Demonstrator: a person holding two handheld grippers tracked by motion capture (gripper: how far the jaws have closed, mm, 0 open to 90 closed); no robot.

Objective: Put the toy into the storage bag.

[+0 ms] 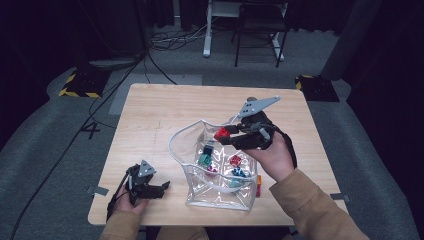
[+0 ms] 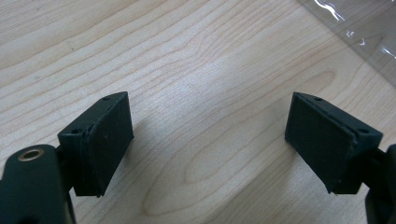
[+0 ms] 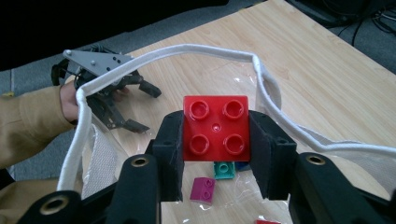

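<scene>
Right gripper view puts us directly above the work: our right gripper (image 3: 215, 140) clamps a red four-stud brick (image 3: 216, 127) by two opposite sides, studs facing the camera, held over the mouth of a clear plastic bag (image 3: 261, 88) whose white-trimmed rim stands open beneath it. We judge the side grip is chosen so the brick can fall straight in once the jaws part. Already lying in the bag are a magenta brick (image 3: 202, 190) and a teal brick (image 3: 224, 170), with more coloured pieces showing through the film in the high view. There the bag (image 1: 186, 142) sits a little right of the table's middle, the red brick (image 1: 221, 133) poised above its far side, just inside the rim.

Our left gripper (image 1: 159, 189) rests low near the table's front left edge, jaws spread wide and holding nothing, well apart from the bag; we take it to be waiting, ready to steady the bag if it slumps. One orange piece (image 1: 258, 185) lies just outside the bag's right side.

The work surface is a pale wooden table (image 1: 150, 115) with visible grain. Around it we see grey carpet, trailing cables, yellow-and-black hazard-taped blocks, and a dark chair in the dim background.
</scene>
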